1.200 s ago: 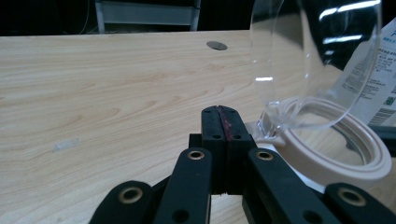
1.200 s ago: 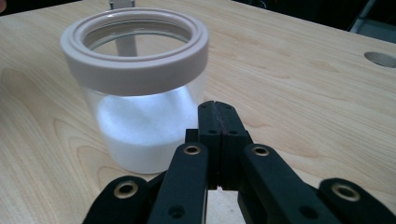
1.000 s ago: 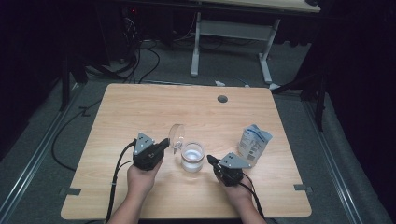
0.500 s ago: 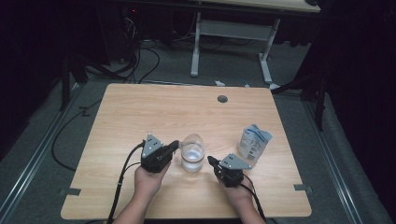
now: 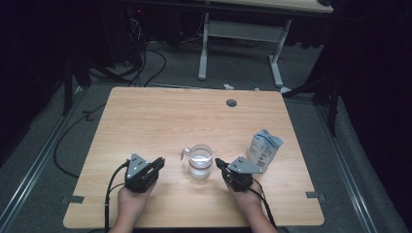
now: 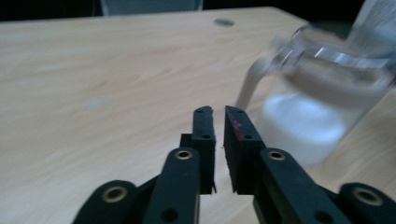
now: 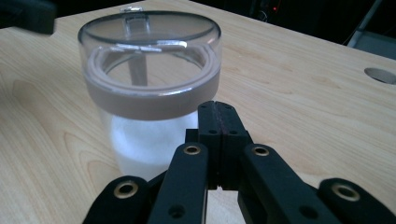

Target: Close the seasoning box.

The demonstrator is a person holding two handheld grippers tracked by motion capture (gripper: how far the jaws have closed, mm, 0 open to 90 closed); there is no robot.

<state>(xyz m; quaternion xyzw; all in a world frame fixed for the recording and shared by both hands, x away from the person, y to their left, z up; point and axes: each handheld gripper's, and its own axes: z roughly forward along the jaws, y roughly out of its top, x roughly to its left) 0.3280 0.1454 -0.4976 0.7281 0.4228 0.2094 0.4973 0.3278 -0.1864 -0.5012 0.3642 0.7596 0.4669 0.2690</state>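
Observation:
A clear glass jar [image 5: 200,161] holding white powder stands near the table's front middle, its hinged lid down on a tan seal ring [image 7: 149,100]. My left gripper [image 5: 159,163] rests on the table left of the jar and apart from it; its jaws [image 6: 218,112] are nearly together with nothing between them. In the left gripper view the jar [image 6: 317,107] stands blurred at the right. My right gripper [image 5: 218,162] lies just right of the jar, and its shut, bare tips [image 7: 218,106] point at the jar's side.
A white and blue pouch [image 5: 265,147] stands upright right of the jar, just behind my right gripper. A round cable hole [image 5: 231,103] sits in the far middle of the wooden table [image 5: 160,121]. Cables lie on the floor [image 5: 145,63] beyond the table.
The jar's lid, open and hanging to the left a second ago, was swung down onto the jar by my left gripper, which has since drawn back left. My right gripper stayed put.

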